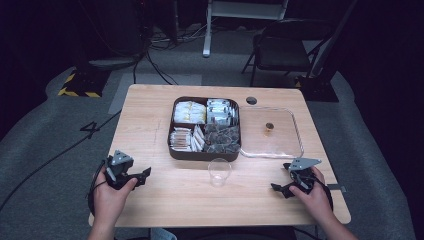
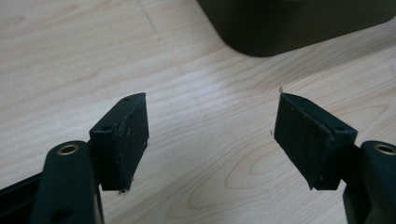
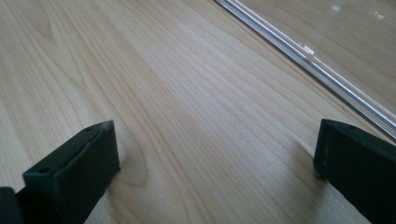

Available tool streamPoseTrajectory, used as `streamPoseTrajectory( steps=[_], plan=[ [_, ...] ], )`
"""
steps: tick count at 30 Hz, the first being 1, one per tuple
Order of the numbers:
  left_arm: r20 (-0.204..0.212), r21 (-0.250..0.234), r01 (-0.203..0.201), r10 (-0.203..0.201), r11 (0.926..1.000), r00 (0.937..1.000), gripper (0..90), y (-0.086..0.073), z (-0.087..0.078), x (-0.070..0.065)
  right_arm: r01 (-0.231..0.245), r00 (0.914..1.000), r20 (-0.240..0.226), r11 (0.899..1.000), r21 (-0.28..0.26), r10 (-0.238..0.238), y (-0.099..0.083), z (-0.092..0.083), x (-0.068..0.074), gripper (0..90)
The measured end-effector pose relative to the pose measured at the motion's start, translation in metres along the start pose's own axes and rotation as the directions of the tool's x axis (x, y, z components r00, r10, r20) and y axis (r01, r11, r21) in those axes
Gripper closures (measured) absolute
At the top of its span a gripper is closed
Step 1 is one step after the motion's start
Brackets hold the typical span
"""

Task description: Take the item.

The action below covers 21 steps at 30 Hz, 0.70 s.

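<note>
Item: clear plastic cup (image 1: 219, 171), upright on the wooden surface (image 1: 150, 110), lower centre of the high view, just below the front wall of the brown compartment tray (image 1: 171, 145) of packets. Clear lid (image 1: 272, 133) lies flat to the tray's right. Left hand-held gripper (image 1: 142, 176), lower left: jaws moderately apart, nothing between them, pointing right toward the cup. Right hand-held gripper (image 1: 278, 189), lower right: jaws wide, nothing held, pointing left. Cup lies between the two, right of the left one and left of the right one; the right looks slightly nearer. Cup's axis stands vertical, so a level sideways approach seems fitting.
</note>
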<state>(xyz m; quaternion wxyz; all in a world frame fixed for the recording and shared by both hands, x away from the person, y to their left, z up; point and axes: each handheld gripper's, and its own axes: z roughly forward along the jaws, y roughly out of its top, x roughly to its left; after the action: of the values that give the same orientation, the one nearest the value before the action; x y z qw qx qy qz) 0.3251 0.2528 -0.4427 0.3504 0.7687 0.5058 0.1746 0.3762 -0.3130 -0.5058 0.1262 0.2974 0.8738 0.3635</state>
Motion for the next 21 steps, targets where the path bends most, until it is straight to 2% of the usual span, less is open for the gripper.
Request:
streamPoseTrajectory(
  steps=[3,4,5,12,14,16,17,19,20,21],
  plan=[
    [0.012,-0.001,-0.024,0.024,0.9997,0.9996,26.4,0.010,-0.004,-0.003,-0.014,0.9998,0.016,1.000,0.000,0.014,0.001,0.001,0.000,0.1],
    [0.036,-0.008,-0.039,0.039,0.9992,0.9986,26.4,0.020,-0.006,-0.005,-0.013,0.9998,0.013,1.000,0.001,0.013,0.001,0.001,0.000,0.2],
    [0.036,-0.008,-0.039,0.039,0.9992,0.9986,26.4,0.020,-0.006,-0.005,-0.013,0.9998,0.013,1.000,0.001,0.013,0.001,0.001,0.000,0.2],
    [0.076,-0.035,-0.088,0.091,0.9955,0.9929,26.8,0.055,-0.009,-0.010,-0.003,1.0000,0.003,1.000,-0.001,0.003,0.001,0.001,-0.002,0.4],
    [0.102,-0.042,-0.106,0.110,0.9935,0.9887,27.9,0.066,-0.007,-0.012,0.002,1.0000,-0.004,1.000,-0.003,-0.002,0.001,0.001,-0.002,0.4],
    [0.123,-0.049,-0.151,0.156,0.9873,0.9800,29.2,0.084,-0.001,-0.015,0.006,1.0000,-0.007,1.000,-0.001,-0.006,0.001,0.001,-0.003,0.4],
    [0.123,-0.049,-0.151,0.156,0.9873,0.9800,29.2,0.084,-0.001,-0.015,0.008,0.9999,-0.009,1.000,-0.001,-0.008,0.001,0.001,-0.003,0.4],
    [0.131,-0.047,-0.183,0.188,0.9819,0.9734,29.1,0.100,0.006,-0.020,0.012,0.9998,-0.013,1.000,-0.002,-0.012,0.001,0.001,-0.004,0.4],
    [0.131,-0.047,-0.183,0.188,0.9819,0.9734,29.1,0.100,0.006,-0.020,0.012,0.9998,-0.013,1.000,-0.002,-0.012,0.001,0.001,-0.004,0.4],
    [0.135,-0.049,-0.193,0.198,0.9799,0.9707,29.1,0.105,0.008,-0.022,0.014,0.9998,-0.015,1.000,-0.002,-0.014,0.001,0.001,-0.004,0.4]
  ],
)
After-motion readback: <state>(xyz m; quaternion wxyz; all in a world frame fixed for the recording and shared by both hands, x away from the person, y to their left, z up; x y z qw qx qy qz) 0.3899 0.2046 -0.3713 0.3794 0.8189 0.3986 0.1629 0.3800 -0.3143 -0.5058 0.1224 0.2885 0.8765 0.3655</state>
